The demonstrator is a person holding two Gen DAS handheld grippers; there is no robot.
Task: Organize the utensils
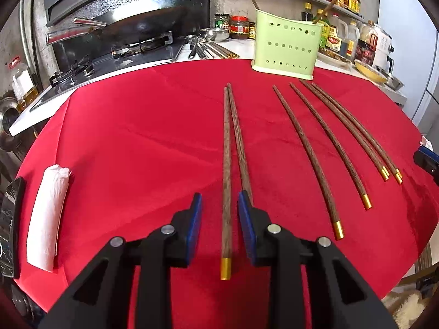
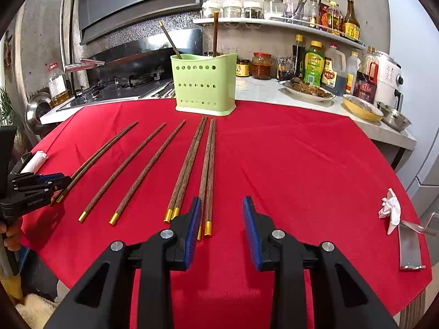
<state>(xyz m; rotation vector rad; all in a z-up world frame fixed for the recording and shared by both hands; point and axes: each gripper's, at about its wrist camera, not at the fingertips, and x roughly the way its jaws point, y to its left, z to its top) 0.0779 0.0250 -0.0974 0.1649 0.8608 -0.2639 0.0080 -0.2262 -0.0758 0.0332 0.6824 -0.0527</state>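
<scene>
The left gripper point(image 1: 219, 205) was open, its jaws apart on either side of one chopstick of the leftmost pair point(image 1: 227, 175), holding nothing; whether the pads touched the cloth could not be told. The right gripper point(image 2: 222, 211) was open wider and empty, its left pad just beside the gold tips of the rightmost pair point(image 2: 208, 175).

Eight chopsticks lay on the red cloth point(image 2: 301, 170), thin ends toward the far edge: a pair at the left, two singles point(image 2: 124, 170) point(image 2: 149, 168) apart from each other, then two more pairs point(image 2: 189, 164) side by side near the middle. A green holder point(image 2: 204, 85) stood at the far edge with two more chopsticks point(image 2: 215, 34) upright in it.

One white roll point(image 1: 48, 216) lay at the left edge and one crumpled tissue point(image 2: 389, 208) at the right edge
</scene>
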